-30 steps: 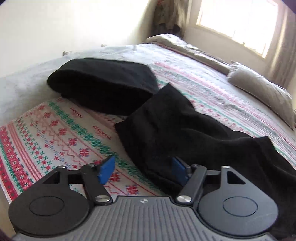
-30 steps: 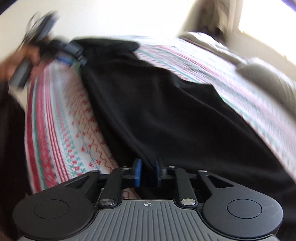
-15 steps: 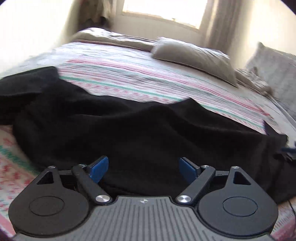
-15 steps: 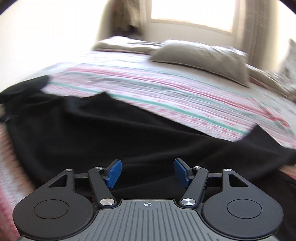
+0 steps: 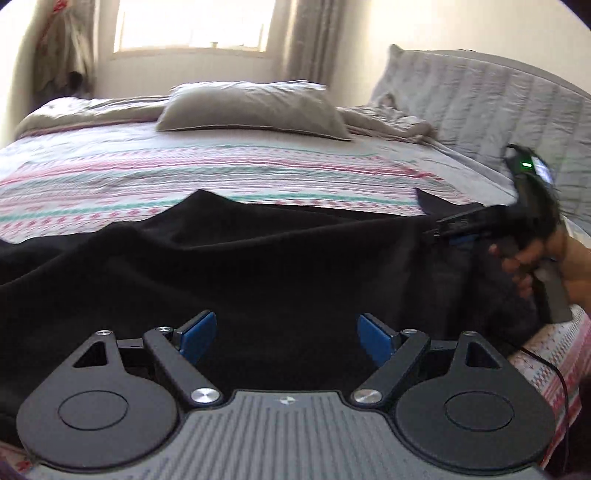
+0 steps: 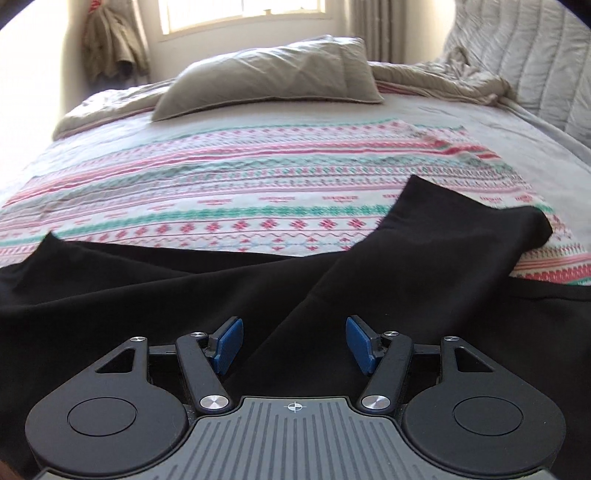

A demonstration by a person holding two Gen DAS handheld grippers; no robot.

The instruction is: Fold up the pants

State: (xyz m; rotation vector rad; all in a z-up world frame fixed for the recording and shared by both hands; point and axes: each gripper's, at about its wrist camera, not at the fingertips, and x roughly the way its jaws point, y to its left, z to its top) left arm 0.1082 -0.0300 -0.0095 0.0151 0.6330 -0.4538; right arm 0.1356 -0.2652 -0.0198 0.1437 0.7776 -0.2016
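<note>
Black pants (image 5: 258,266) lie spread along the near edge of the bed on a patterned blanket (image 5: 221,177). My left gripper (image 5: 284,334) is open and empty, its blue pads just above the black cloth. My right gripper (image 6: 291,343) is open and empty over the pants (image 6: 332,288), where one leg end (image 6: 472,229) points to the far right. The right gripper also shows in the left wrist view (image 5: 461,225), held in a hand at the pants' right end.
A grey pillow (image 6: 269,81) lies at the far side of the bed, with a rumpled grey duvet (image 6: 443,81) beside it. A quilted headboard (image 5: 498,110) stands at the right. A window (image 5: 192,22) is behind.
My right gripper, shut on the pants edge a second ago, has opened and let go. Both grippers have swung right along the pants, from the folded black pile toward the leg ends.
</note>
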